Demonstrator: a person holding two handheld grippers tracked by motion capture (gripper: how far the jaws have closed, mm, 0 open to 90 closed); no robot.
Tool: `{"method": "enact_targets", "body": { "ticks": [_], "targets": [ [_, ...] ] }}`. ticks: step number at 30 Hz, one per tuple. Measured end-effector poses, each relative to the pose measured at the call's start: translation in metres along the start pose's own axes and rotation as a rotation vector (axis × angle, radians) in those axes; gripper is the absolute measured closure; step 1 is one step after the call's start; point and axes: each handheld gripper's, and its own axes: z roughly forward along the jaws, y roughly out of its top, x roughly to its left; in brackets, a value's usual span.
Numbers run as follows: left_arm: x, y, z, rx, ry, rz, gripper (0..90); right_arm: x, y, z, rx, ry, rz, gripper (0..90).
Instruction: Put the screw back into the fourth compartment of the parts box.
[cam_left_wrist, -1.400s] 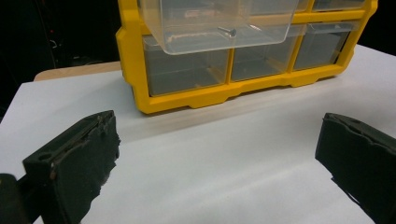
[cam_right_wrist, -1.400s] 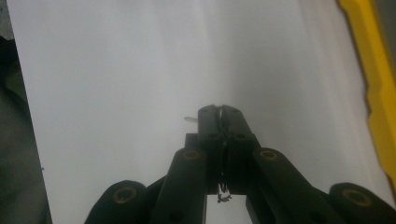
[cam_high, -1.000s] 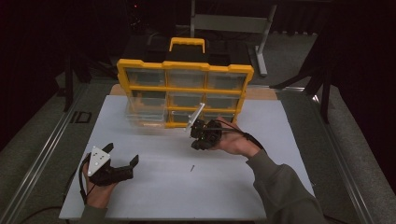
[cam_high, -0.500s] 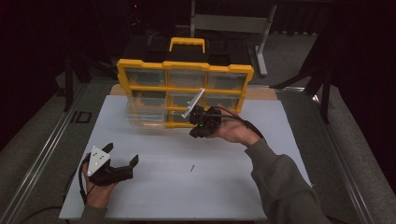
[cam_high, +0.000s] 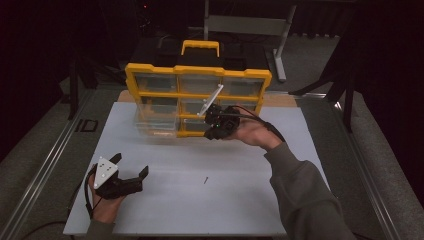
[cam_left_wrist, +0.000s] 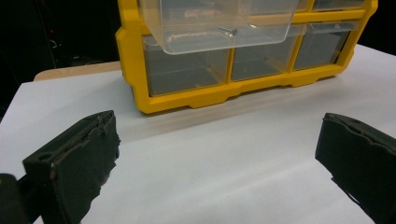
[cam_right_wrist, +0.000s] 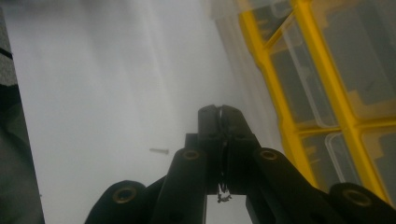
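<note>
A yellow organizer (cam_high: 197, 75) with clear drawers stands at the back of the white table. One clear drawer (cam_high: 155, 120) at its left side is pulled out. The left gripper view shows that drawer (cam_left_wrist: 219, 23) with a small screw (cam_left_wrist: 229, 31) inside. My right gripper (cam_high: 212, 131) hovers just in front of the organizer's lower middle, jaws shut (cam_right_wrist: 219, 112); I cannot tell whether anything tiny is pinched between them. A loose screw (cam_high: 205, 180) lies on the table below it, also visible as the screw (cam_right_wrist: 159, 150). My left gripper (cam_high: 131, 164) rests open at the front left, nothing between its jaws (cam_left_wrist: 217, 126).
The white table top (cam_high: 300, 150) spreads under both hands. Metal rails (cam_high: 45, 165) run along its left and right sides. The organizer's yellow handle (cam_high: 200, 46) rises at the back, with dark stands behind it.
My right gripper has risen and moved back toward the organizer front, still shut. The left gripper has stayed where it was.
</note>
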Motion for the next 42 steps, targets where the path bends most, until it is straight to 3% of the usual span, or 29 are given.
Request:
{"method": "enact_targets", "body": {
  "ticks": [20,42],
  "targets": [
    [0.000,0.000,0.000,0.000,-0.001,0.000,0.3,-0.012,0.022,-0.012,-0.020,-0.007,0.014,88.1],
    [0.000,0.000,0.000,-0.001,-0.004,0.001,0.3,-0.021,0.050,-0.027,-0.032,-0.026,-0.019,88.0]
  ]
}}
